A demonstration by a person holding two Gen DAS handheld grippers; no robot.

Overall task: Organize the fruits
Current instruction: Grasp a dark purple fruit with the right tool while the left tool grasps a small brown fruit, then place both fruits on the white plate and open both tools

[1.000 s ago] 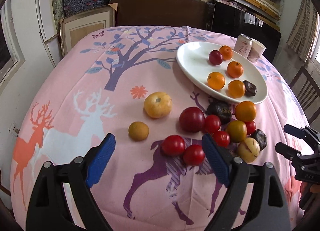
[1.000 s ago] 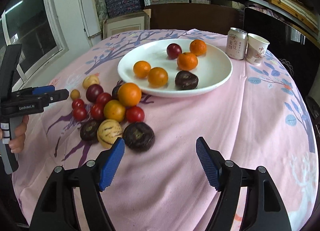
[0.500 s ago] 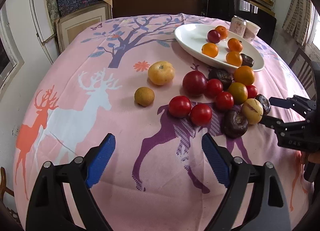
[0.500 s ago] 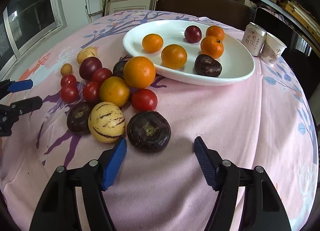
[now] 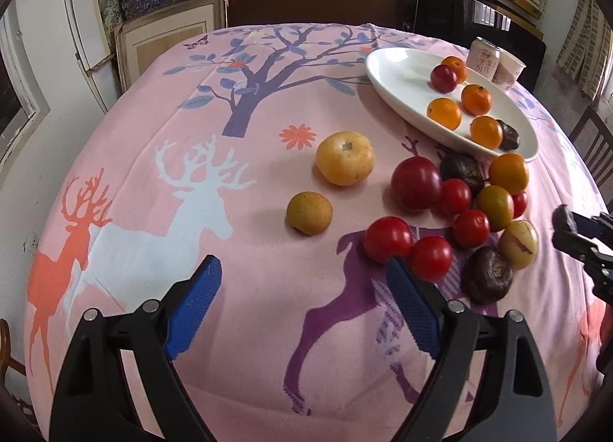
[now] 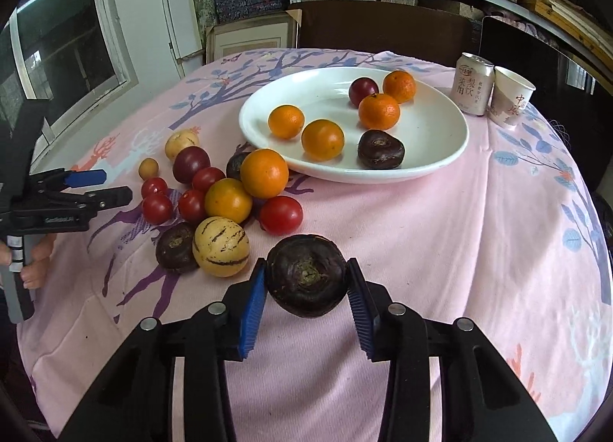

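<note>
Meanwhile, the right gripper (image 6: 306,285) was closing on a dark fruit (image 6: 306,275) near the table's bare right side; the left gripper (image 5: 302,288) gaped empty.

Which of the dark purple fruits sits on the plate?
The dark purple fruit at the white plate's near edge, beside the oranges; the others sit off it.

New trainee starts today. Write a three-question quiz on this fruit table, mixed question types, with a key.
1. True or false: the left gripper holds a tomato.
2. What lies between the right gripper's pads? A) orange B) dark fruit C) can
3. Fill in: the plate holds four oranges, one red plum and one ____ fruit.

Key:
1. False; it is open and empty, near the tomatoes.
2. B; the jaws are closing on the dark fruit.
3. Dark.
</note>
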